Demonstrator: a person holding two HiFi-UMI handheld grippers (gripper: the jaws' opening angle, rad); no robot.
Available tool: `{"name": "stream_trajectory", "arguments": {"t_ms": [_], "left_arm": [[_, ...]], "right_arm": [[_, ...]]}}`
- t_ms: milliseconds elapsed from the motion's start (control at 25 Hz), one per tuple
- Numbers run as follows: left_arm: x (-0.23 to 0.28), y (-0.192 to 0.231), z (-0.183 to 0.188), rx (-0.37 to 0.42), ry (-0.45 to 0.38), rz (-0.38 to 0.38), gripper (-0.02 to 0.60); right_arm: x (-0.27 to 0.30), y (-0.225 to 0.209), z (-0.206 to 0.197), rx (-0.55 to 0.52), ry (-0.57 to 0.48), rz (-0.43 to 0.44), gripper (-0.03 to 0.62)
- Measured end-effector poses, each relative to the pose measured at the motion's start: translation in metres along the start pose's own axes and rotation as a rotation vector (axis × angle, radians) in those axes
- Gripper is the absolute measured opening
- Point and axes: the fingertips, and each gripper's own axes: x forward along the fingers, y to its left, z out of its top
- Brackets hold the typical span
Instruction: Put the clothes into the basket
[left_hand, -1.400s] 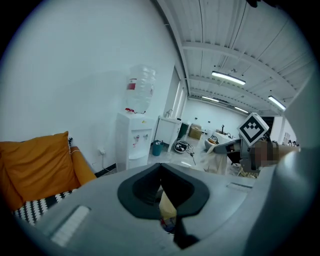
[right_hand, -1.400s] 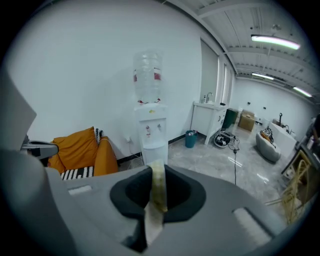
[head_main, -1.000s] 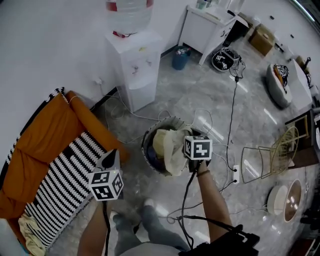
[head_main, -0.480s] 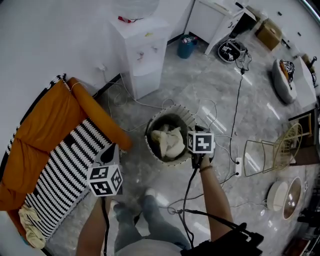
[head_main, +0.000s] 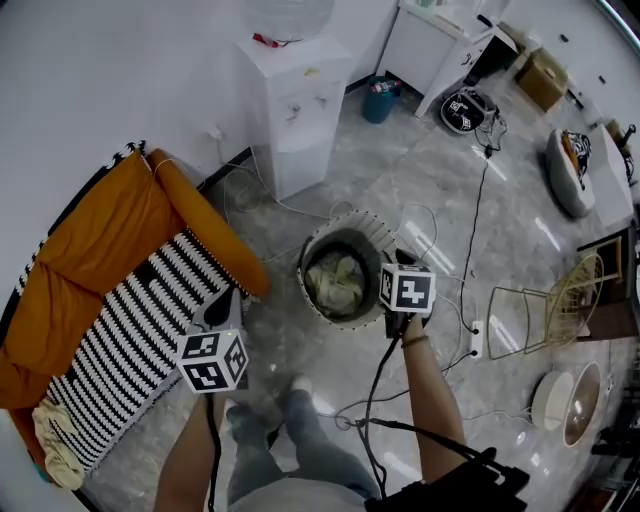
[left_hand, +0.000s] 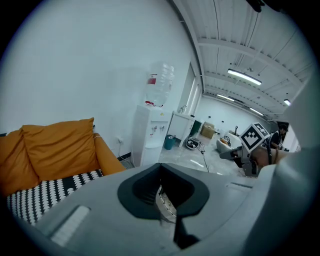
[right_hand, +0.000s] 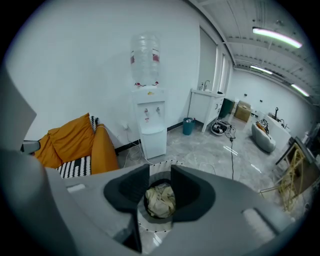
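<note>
A round woven basket (head_main: 371, 225) stands on the grey floor, and a cream cloth (head_main: 338, 284) lies crumpled inside it. My right gripper (head_main: 389, 263) hovers over the basket's right rim. Its jaws have just been opening and nothing is between them. In the right gripper view the cloth (right_hand: 160, 200) shows through the gap of that gripper (right_hand: 160, 186), down in the basket (right_hand: 150, 223). My left gripper (head_main: 219, 308) hangs by the sofa's front edge, left of the basket, shut and empty. A second cream garment (head_main: 57, 456) lies at the sofa's near end.
An orange sofa (head_main: 95, 240) with a black-and-white striped blanket (head_main: 130, 345) fills the left. A white water dispenser (head_main: 297, 100) stands behind the basket. Cables (head_main: 468, 235) and a power strip (head_main: 477, 342) lie on the floor to the right, near a wire chair (head_main: 548, 305). The person's legs (head_main: 290, 440) are below.
The cream cloth, which hung over the basket's rim from my right gripper, has dropped and now lies inside the basket. The right jaws have opened. The left gripper has barely shifted.
</note>
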Motion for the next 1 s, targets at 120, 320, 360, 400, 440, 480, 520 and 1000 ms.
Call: {"name": "stream_trajectory", "arguments": {"t_ms": [120,320,360,400,440,480,520,1000], "left_arm": [[-0.017,0.013,0.002,-0.015,-0.022,0.026,0.009],[-0.052,0.045,0.003,-0.056,-0.064,0.101,0.009],[-0.061,0.053,0.002,-0.064,-0.068,0.117,0.009],[-0.071,0.062,0.0,-0.072,-0.072,0.134,0.009],[-0.082,0.071,-0.001,-0.08,-0.076,0.151,0.009],[-0.093,0.082,-0.002,-0.088,-0.083,0.17,0.009],[-0.106,0.093,-0.002,-0.097,-0.092,0.189,0.009],[-0.294,0.245,-0.017,-0.223,-0.238,0.46,0.009]], "right_arm": [[-0.009,0.019,0.008,-0.024,-0.024,0.031,0.138],[-0.013,0.074,0.023,-0.105,-0.053,0.116,0.138],[-0.014,0.089,0.026,-0.123,-0.059,0.134,0.138],[-0.016,0.105,0.029,-0.138,-0.066,0.154,0.138],[-0.02,0.123,0.032,-0.151,-0.074,0.175,0.138],[-0.023,0.142,0.035,-0.163,-0.084,0.199,0.138],[-0.028,0.162,0.039,-0.178,-0.094,0.223,0.138],[-0.111,0.445,0.056,-0.434,-0.207,0.521,0.138]]}}
